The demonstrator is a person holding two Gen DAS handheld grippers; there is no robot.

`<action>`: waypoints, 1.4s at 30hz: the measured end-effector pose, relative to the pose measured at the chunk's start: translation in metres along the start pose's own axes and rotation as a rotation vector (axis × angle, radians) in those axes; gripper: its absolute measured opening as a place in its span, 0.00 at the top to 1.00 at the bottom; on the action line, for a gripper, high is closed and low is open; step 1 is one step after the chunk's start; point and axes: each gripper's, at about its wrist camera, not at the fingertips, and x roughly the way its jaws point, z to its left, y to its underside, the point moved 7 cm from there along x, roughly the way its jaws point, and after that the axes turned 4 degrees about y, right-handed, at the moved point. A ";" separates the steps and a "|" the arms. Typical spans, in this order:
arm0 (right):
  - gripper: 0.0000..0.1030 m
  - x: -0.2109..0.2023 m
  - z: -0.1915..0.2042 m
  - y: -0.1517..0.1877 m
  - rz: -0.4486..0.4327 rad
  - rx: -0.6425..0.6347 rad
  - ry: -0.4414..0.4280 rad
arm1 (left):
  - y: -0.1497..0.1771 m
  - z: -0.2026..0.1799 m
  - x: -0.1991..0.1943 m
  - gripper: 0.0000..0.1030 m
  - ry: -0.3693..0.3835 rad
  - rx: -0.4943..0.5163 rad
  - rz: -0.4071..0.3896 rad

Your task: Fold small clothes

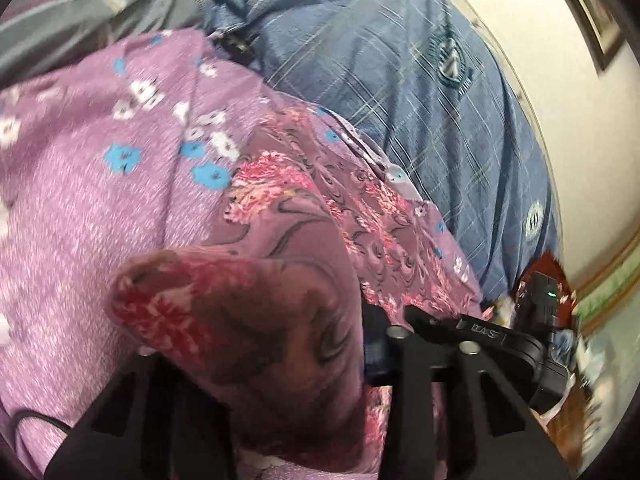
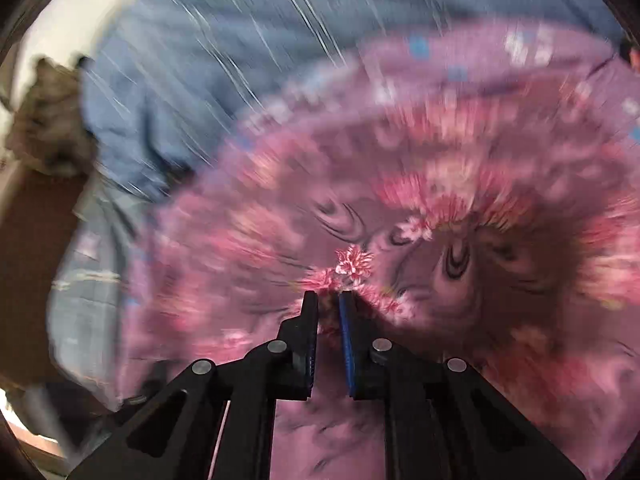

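On the bed, over a lilac flowered sheet point(image 1: 80, 200) beside a blue checked quilt point(image 1: 420, 100): pink floral garment point(image 1: 300, 208), spread and partly bunched. Right gripper point(image 2: 329, 300) with fingers point(image 2: 347, 336) nearly closed, nipping a fold of that garment, likely to lift an edge over for a fold; left gripper point(image 1: 256, 376) draped by the same cloth, fingers set narrow, whether gripping or merely under it cannot tell. On the other gripper's body, small white lettering point(image 1: 486, 330), too blurred to read.
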 end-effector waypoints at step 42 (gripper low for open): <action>0.36 -0.104 -0.162 -0.030 -0.002 0.381 -0.298 | 0.101 -0.190 0.023 0.22 0.088 0.557 0.325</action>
